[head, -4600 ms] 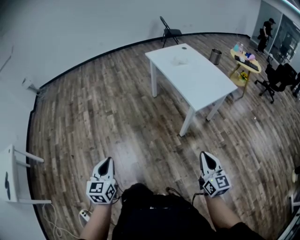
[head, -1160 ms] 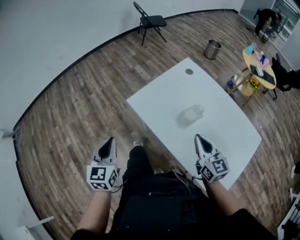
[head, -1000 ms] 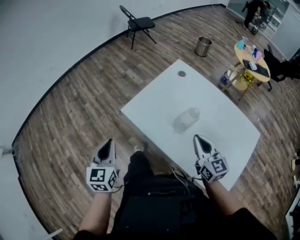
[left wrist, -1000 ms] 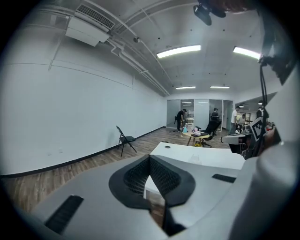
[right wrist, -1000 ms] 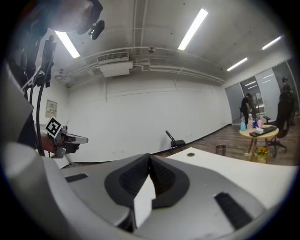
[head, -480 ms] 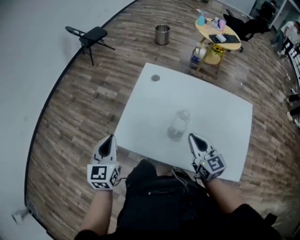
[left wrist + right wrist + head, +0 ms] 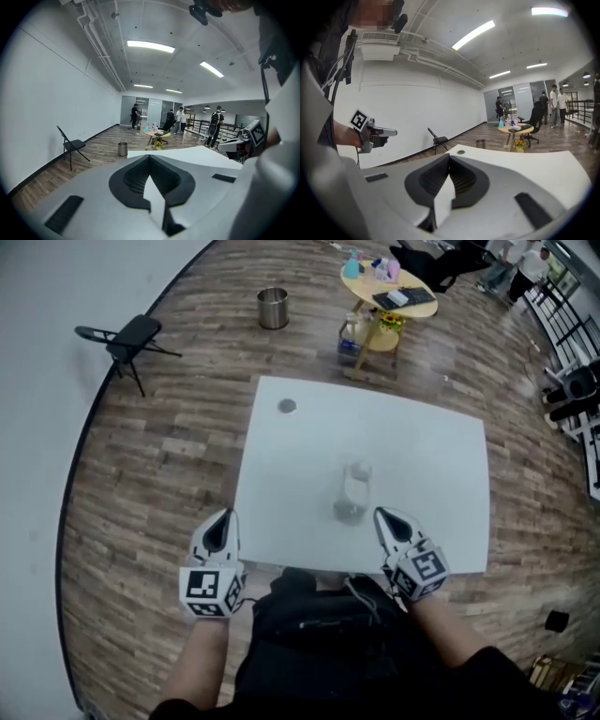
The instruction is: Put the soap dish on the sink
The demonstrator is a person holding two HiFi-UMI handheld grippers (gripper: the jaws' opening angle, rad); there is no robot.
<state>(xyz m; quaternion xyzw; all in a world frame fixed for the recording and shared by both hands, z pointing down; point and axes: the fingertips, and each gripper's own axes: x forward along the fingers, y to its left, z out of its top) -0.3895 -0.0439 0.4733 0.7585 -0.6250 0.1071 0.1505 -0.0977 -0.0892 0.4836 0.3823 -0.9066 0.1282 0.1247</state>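
Note:
A small clear, pale object [image 7: 352, 491] rests on the white table [image 7: 431, 456], near its front middle; it is too blurred to tell whether it is the soap dish. No sink is in view. My left gripper [image 7: 221, 516] is shut and empty, level with the table's near left corner. My right gripper [image 7: 383, 516] is shut and empty over the near edge, just right of the clear object. Both gripper views look along closed jaws across the table top [image 7: 534, 161]. A small grey round disc [image 7: 287, 406] lies at the far left of the table.
On the wood floor beyond the table are a black folding chair [image 7: 122, 337], a metal bin [image 7: 272, 307] and a round yellow side table [image 7: 387, 287] cluttered with bottles. Office chairs and railings stand far right. Several people [image 7: 136, 115] stand at the room's far end.
The view has swung round, so the table now lies square in front. Both grippers have come up to its near edge, the left one moving more. Both stay shut.

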